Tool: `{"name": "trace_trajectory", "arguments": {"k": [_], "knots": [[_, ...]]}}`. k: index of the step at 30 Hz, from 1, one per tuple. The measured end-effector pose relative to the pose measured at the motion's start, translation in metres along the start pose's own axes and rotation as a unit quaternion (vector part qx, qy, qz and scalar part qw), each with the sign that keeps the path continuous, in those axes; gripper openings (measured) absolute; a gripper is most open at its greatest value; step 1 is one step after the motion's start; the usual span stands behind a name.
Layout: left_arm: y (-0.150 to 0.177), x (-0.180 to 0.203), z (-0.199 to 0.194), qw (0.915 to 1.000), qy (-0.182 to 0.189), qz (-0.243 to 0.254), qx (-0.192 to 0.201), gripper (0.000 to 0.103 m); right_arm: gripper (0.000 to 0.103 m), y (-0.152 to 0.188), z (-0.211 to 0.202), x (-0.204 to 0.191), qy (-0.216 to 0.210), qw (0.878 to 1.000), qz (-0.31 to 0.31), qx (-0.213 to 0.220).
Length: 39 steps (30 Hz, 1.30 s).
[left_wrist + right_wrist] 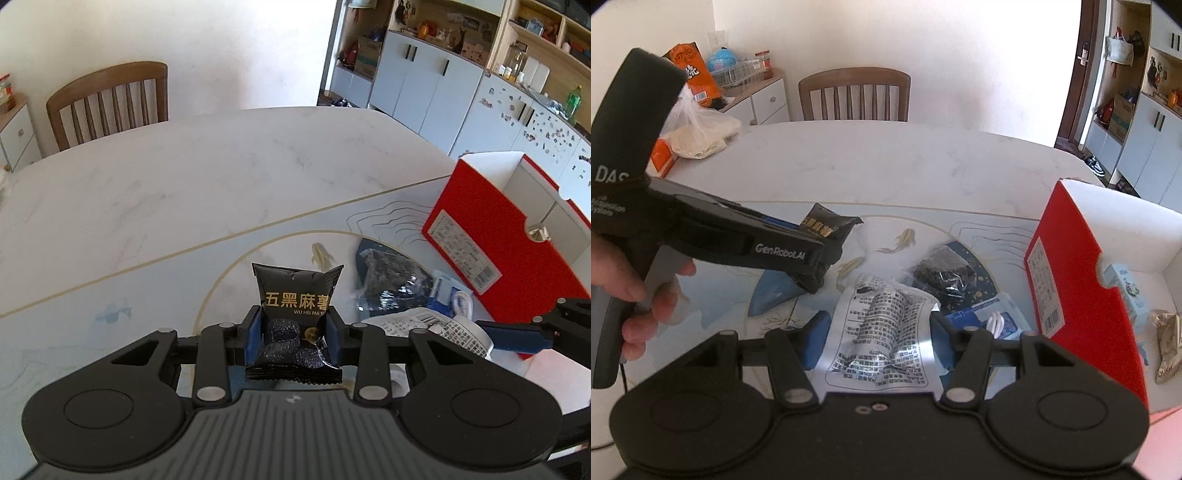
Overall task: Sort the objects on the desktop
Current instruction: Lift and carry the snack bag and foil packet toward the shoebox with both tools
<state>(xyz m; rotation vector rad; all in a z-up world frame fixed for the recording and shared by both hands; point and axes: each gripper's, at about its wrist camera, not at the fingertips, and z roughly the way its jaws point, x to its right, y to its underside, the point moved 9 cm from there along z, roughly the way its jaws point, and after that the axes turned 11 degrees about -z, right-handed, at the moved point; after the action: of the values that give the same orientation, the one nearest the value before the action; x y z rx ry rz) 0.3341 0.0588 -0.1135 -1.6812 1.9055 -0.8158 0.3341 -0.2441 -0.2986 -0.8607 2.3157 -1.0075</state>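
Sorting looks partly done, I judge: the red box point(1086, 306) already holds a pale blue carton point(1126, 295) and a crumpled wrapper point(1169, 343), while several packets remain on the counter point(886, 158). My left tongs point(293, 334) are clamped on a black snack packet point(297, 295), lifted clear of the mat. My right tongs point(879, 338) are spread wide, straddling the printed silver packet point(882, 332), which lies flat between the pads, not yet gripped.
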Motion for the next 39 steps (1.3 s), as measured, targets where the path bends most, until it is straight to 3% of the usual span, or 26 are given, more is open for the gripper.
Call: {"name": "trace_trajectory", "arguments": {"k": [24,39], "knots": [[0.033,0.051,-0.085,0.9994,0.024,0.021,0.012,0.034,0.057,0.008,-0.085,0.018,0.023,0.998,0.023,0.051],[0.033,0.101,-0.117,0.9977,0.056,0.037,0.008,0.034,0.057,0.012,-0.128,0.046,0.040,0.996,0.031,0.069]]}}
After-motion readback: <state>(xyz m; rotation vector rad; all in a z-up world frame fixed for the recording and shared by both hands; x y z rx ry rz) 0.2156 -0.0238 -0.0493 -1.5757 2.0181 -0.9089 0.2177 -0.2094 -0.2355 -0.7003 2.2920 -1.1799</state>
